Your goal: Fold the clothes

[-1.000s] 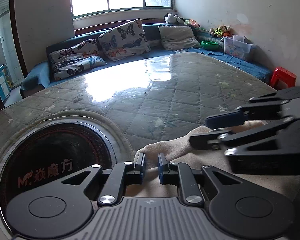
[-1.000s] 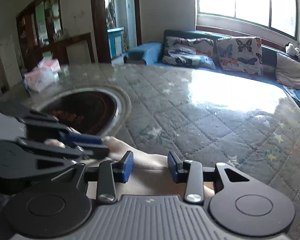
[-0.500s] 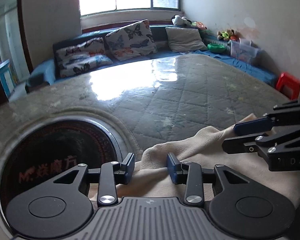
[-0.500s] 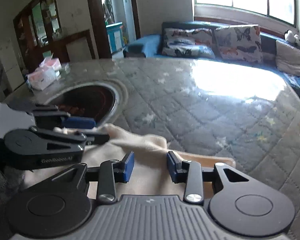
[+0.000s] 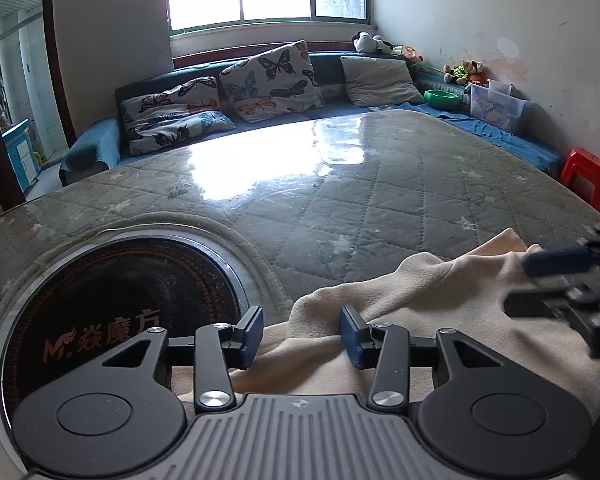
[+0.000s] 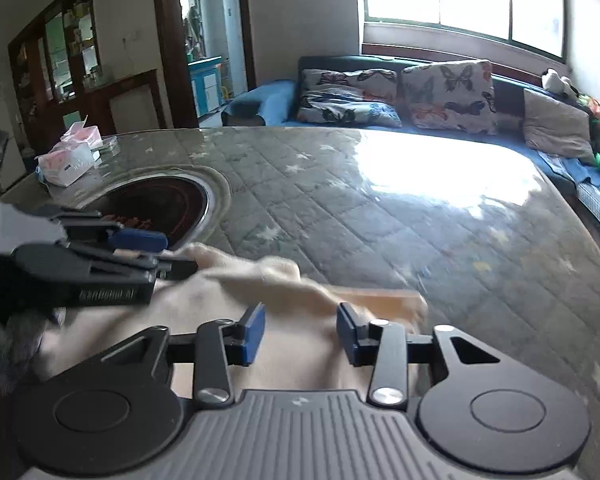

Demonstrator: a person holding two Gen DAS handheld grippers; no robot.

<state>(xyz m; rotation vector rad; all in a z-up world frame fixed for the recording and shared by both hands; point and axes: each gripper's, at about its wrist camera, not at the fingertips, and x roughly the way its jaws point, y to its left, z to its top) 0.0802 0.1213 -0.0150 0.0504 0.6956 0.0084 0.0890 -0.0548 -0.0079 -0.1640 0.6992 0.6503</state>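
Observation:
A cream fleece garment (image 5: 420, 300) lies crumpled on the quilted table top near its front edge. My left gripper (image 5: 300, 334) hovers over the garment's left end. Its jaws are opening, and a raised fold sits between the pads without being pinched. My right gripper (image 6: 300, 330) is over the garment's (image 6: 292, 288) right part. Its jaws are opening too, with cloth beneath and between them but not pressed. Each gripper shows in the other's view: the right gripper (image 5: 536, 284) at the right edge, the left gripper (image 6: 178, 254) at the left.
A round black hotplate (image 5: 120, 300) is set into the table just left of the garment. Tissue packs (image 6: 70, 160) lie at the far left corner. A sofa with butterfly pillows (image 5: 268, 80) runs behind the table, and a red stool (image 5: 586, 176) stands at the right.
The left jaws have gone from nearly shut on a cloth fold to wide apart. The right gripper has slid rightward away from the left one, and the garment now lies spread wider.

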